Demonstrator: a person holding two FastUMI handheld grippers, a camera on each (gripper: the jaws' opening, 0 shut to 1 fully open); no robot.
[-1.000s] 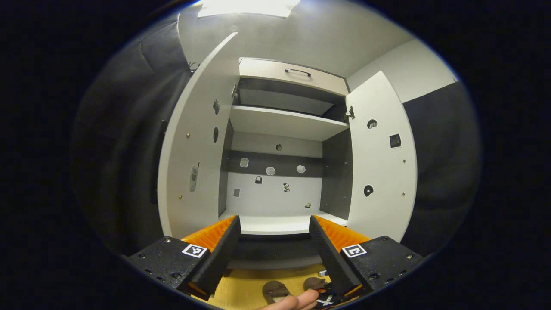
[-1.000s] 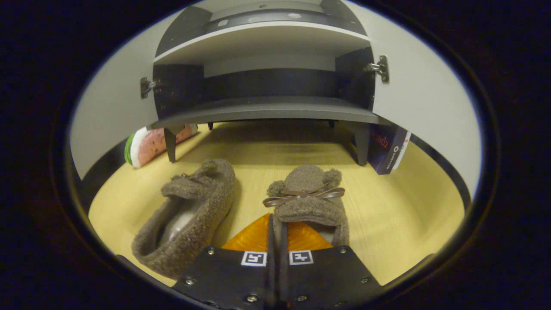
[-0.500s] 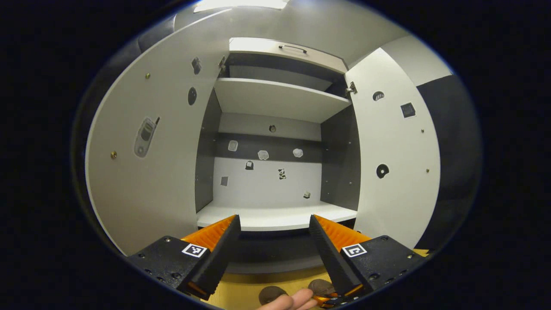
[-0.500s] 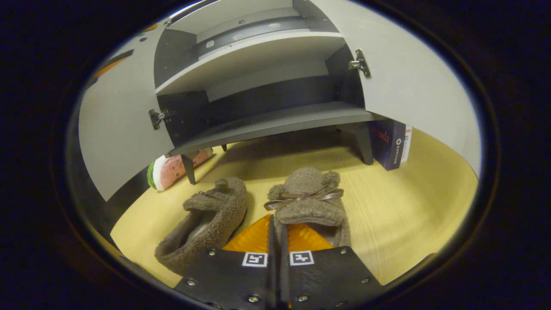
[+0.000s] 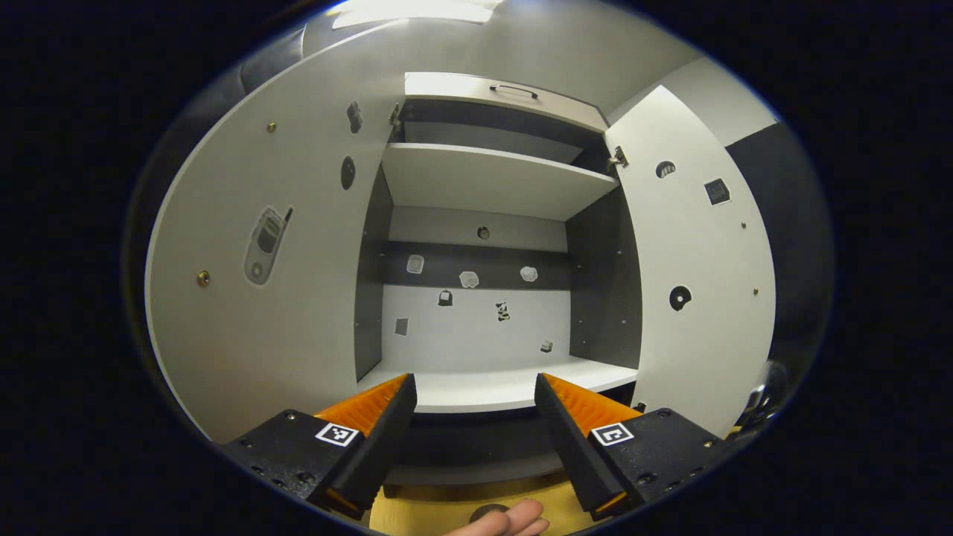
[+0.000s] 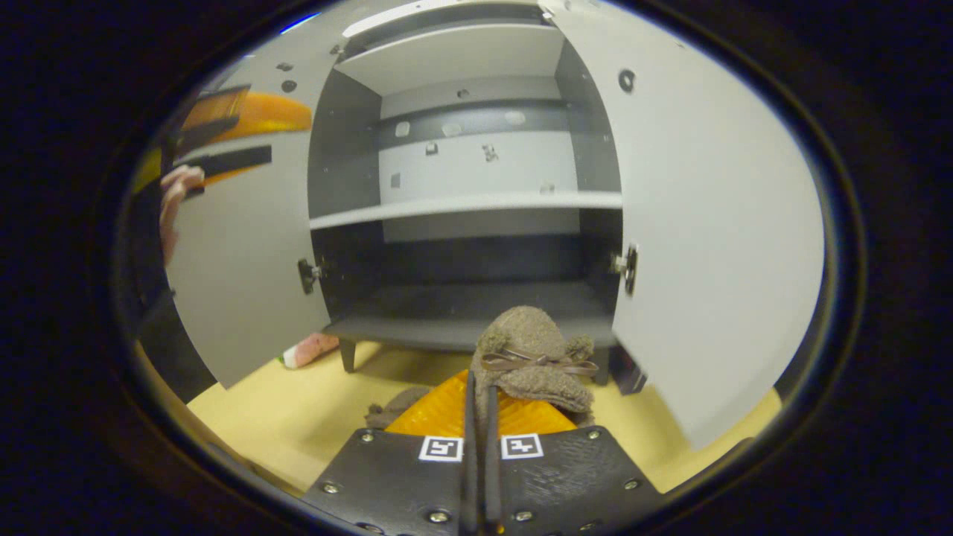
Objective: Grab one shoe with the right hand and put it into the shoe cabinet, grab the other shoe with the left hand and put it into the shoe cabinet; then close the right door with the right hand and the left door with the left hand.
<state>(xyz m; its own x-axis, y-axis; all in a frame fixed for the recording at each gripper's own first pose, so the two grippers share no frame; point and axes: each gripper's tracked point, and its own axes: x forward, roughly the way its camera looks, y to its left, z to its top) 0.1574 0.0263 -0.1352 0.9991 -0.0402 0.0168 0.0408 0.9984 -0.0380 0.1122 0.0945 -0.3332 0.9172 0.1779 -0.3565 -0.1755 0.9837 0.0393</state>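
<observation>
Carrying the fuzzy brown slipper (image 6: 532, 357) toward the shoe cabinet (image 6: 461, 201), the right gripper (image 6: 480, 417) has its two fingers closed almost together on the slipper's heel edge, pinching the soft collar between them. The slipper hangs clear of the yellow floor (image 6: 298, 402), its bow-trimmed toe pointing at the front edge of the cabinet's dark bottom shelf (image 6: 417, 327).

The slipper looks light, soft and floppy; the fleece gives grip, yet the body is likely to sag from a thin pinch. The heel collar or side wall is the sensible hold, and the toe should clear the shelf edge before release.

The second slipper (image 6: 391, 409) lies on the floor just left of the right gripper's fingers, mostly hidden by them.

The left gripper (image 5: 473, 439) is held higher, facing the white middle shelf (image 5: 491, 387), with fingers spread wide and nothing between them. A hand (image 5: 506, 521) shows at the bottom of the left gripper view.

Both doors stand open: the left door (image 5: 275, 298) and the right door (image 5: 703, 298) flank the opening.
</observation>
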